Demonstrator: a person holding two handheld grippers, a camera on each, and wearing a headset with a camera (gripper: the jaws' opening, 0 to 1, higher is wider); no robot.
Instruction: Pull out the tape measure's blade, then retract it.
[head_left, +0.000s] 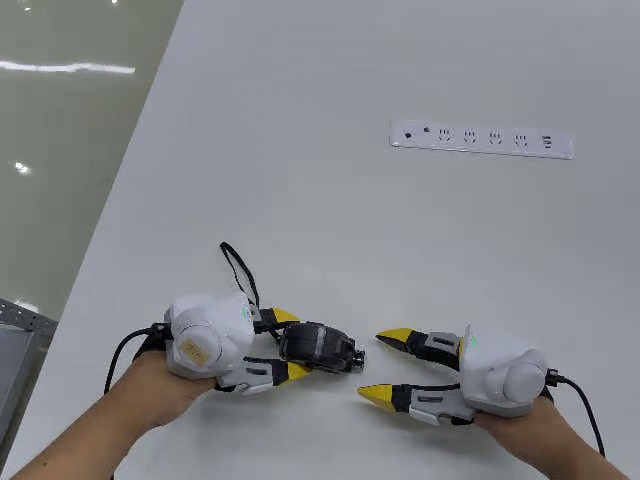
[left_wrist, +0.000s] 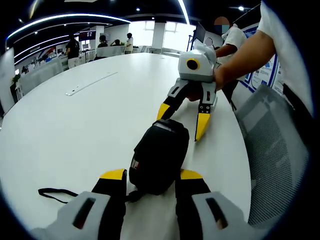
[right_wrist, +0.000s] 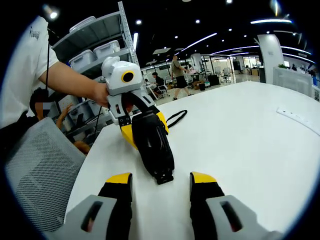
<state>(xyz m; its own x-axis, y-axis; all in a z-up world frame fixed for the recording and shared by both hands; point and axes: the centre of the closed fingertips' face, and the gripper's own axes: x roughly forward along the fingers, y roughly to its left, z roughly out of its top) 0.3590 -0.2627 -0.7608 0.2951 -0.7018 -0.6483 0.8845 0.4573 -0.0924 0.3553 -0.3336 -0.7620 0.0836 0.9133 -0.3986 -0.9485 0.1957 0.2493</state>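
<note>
Low along the head view's bottom edge, the left hand (head_left: 150, 383) and right hand (head_left: 522, 425) rest on the white bench (head_left: 300, 150), aimed at each other. At lower left, the left tongs (head_left: 291, 344) are clamped on the black tape measure (head_left: 320, 347). It lies at lower centre, long axis across the frame, nose pointing right. The right tongs (head_left: 375, 365) stand apart just beyond that nose, not touching. Its strap (head_left: 238, 268) loops toward upper left. A power strip (head_left: 480, 138) lies at upper right.

A white workbench (head_left: 300, 150) carries a power strip (head_left: 481, 139), with shelving (right_wrist: 95, 35) and ceiling lights (right_wrist: 265, 21) behind.
</note>
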